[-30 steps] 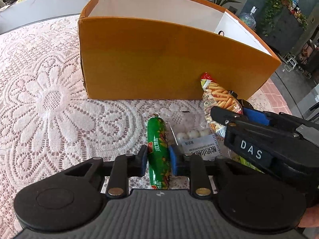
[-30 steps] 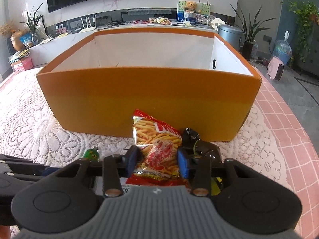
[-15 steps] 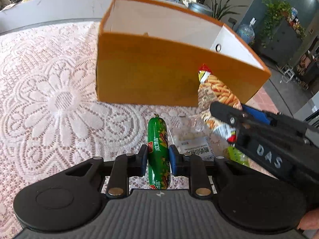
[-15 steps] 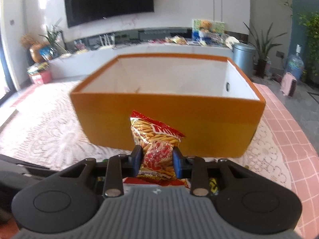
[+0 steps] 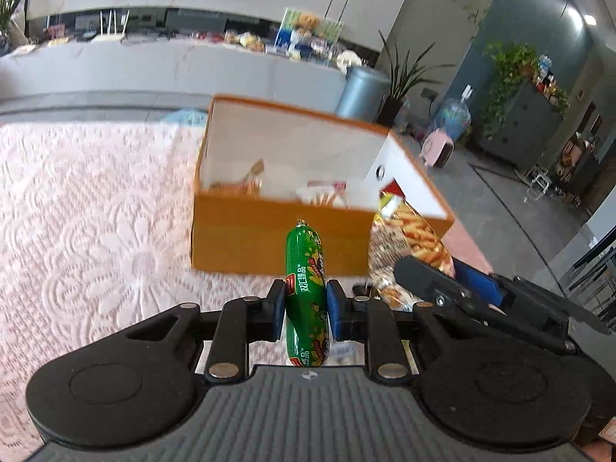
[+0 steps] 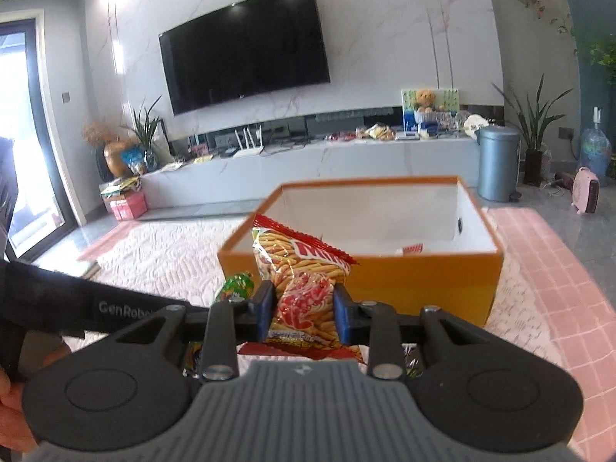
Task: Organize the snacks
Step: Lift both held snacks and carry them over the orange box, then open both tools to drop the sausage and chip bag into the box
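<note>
Both grippers are up in front of orange box (image 5: 269,238): left gripper (image 5: 306,310) clamped on green sausage (image 5: 306,288), right gripper (image 6: 304,313) clamped on fries bag (image 6: 300,269).

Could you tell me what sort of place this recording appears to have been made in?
Most likely a home living room: a large wall-mounted television hangs on a marble wall above a long low media console, with potted plants beside it and a lace-covered table in front.
</note>
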